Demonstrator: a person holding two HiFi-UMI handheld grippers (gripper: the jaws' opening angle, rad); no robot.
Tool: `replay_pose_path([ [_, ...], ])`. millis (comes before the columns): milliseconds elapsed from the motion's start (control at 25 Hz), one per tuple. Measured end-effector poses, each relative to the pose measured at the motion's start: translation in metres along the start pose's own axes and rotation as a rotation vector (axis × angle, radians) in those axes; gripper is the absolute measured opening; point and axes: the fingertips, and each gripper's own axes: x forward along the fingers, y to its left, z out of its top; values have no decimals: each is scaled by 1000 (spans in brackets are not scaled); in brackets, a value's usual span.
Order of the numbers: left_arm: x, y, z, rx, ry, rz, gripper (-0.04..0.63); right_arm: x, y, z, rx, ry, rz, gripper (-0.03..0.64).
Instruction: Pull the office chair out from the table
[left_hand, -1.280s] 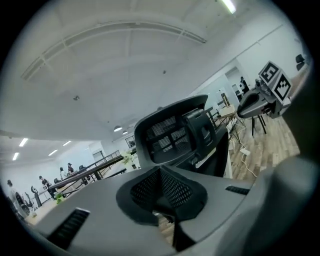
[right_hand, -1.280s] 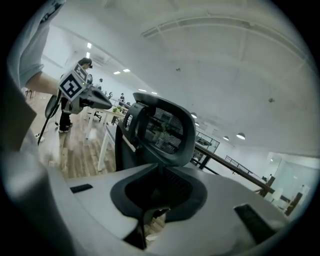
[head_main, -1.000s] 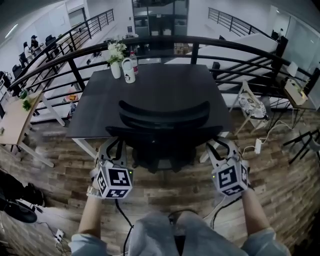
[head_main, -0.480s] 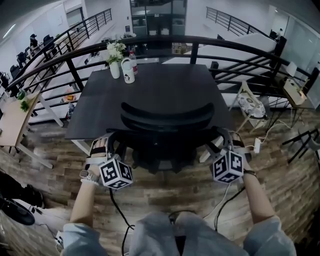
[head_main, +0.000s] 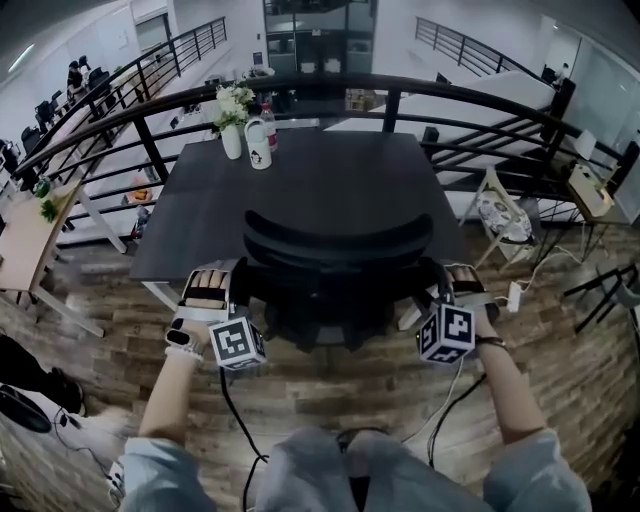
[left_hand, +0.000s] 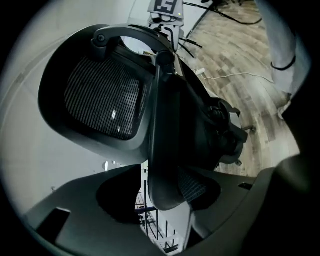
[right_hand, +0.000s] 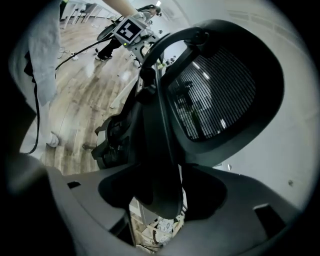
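The big black table (head_main: 330, 180) stood in front of the person, on a wooden floor (head_main: 330, 395). The office chair (head_main: 335, 240) was tucked in at the near edge of the table. Its seat was under the table top and its curved back faced the person. So the chair lay straight ahead, and the way out was back toward the person, away from the table. The chair sat right between the two hands, and neither hand was nearer than the other. The left armrest (left_hand: 167, 165) and the right armrest (right_hand: 160, 170) ran the same way as the pull, from the table side to the person's side. The left gripper (head_main: 208, 285) was at the chair's left side and its claws were spread apart with the left armrest between them. A thin strip of light showed beside that armrest, so I think it was not squeezed yet. The right gripper (head_main: 458, 285) was at the chair's right side, also spread apart, with the right armrest between its claws. I could not tell if those claws touched it. I think both claws would need to close on the armrests before a straight pull back, even on both sides, so the chair would not turn. Far off, at the table's back left corner, stood some flowers (head_main: 232, 105) and a bottle (head_main: 258, 140), well apart from the chair.
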Motion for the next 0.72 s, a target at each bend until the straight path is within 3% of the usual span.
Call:
replay_pose_path([
  [240, 13, -4, -5, 40, 58, 17, 207, 7, -4, 1, -27, 0, -26, 233],
  [360, 11, -8, -3, 33, 71, -35, 206, 7, -6, 1, -28, -6, -50, 207],
  [720, 10, -7, -5, 17, 85, -7, 204, 7, -3, 0, -67, 32, -61, 198],
])
